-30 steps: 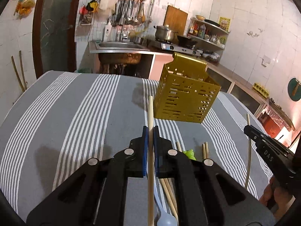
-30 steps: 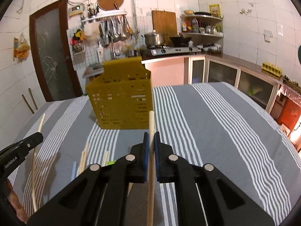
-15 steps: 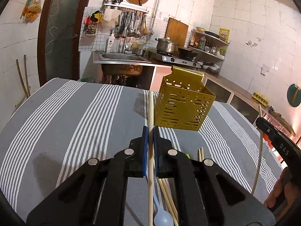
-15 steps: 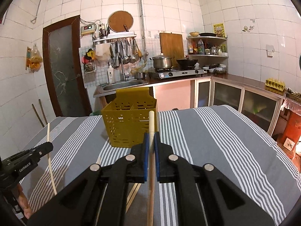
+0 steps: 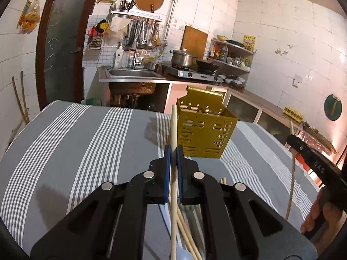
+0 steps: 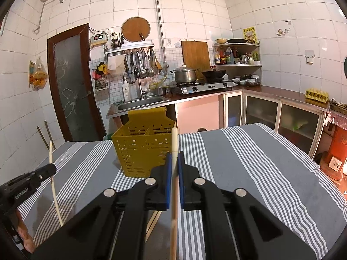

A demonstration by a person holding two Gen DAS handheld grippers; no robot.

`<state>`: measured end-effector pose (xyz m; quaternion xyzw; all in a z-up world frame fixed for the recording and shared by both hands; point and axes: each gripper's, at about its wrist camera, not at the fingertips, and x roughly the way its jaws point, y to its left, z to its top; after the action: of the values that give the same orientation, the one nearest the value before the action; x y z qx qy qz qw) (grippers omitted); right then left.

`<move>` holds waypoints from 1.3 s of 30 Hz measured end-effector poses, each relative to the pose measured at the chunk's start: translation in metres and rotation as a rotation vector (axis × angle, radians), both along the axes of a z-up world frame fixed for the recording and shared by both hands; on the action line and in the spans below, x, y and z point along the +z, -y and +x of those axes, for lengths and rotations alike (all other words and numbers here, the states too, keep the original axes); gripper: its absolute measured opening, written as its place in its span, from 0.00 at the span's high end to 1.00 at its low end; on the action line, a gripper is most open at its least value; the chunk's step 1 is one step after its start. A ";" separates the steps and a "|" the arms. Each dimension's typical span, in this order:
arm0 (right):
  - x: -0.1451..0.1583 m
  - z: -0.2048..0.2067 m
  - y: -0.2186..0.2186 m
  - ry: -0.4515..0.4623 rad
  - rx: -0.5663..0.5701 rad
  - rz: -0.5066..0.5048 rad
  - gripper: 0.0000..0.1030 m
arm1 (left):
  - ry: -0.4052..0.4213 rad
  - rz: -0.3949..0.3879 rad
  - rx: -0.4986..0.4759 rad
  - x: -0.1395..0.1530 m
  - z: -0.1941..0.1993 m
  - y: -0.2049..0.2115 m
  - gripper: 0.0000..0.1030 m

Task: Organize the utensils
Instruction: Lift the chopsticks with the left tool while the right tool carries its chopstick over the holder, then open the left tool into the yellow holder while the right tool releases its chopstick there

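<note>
Above striped table point(image 5: 65, 151): both grippers' fingers clamp chopsticks; only right view shows yellow caddy point(image 6: 143, 151) dividers.

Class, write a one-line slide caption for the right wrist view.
Right gripper clamps a chopstick before the yellow caddy.

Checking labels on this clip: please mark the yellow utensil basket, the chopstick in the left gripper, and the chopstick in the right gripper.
yellow utensil basket point(image 6: 141, 151), right wrist view, front wall.
left gripper's chopstick point(image 5: 174, 130), left wrist view, shaft above the pads.
right gripper's chopstick point(image 6: 174, 140), right wrist view, shaft near its tip.
</note>
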<state>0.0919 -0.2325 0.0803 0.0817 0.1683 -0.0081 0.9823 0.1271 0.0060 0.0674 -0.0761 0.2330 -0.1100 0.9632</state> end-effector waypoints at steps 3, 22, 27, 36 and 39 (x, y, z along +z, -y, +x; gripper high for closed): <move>0.003 0.004 0.003 0.018 -0.006 0.002 0.94 | 0.017 -0.012 -0.021 0.007 0.004 0.001 0.96; 0.055 0.078 0.002 0.225 -0.014 -0.005 0.94 | 0.222 -0.008 -0.058 0.087 0.072 0.039 0.96; 0.079 0.122 0.000 0.320 -0.009 -0.006 0.94 | 0.281 -0.010 -0.036 0.116 0.111 0.056 0.96; 0.098 0.184 -0.006 0.423 -0.037 -0.001 0.94 | 0.355 0.011 0.039 0.122 0.172 0.071 0.96; 0.093 0.196 -0.011 0.438 -0.058 -0.023 0.94 | 0.357 0.002 0.056 0.117 0.188 0.074 0.96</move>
<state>0.2875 -0.2219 0.1730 0.0749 -0.0516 -0.0205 0.9956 0.3153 -0.0675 0.1847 -0.0608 0.0562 -0.0948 0.9921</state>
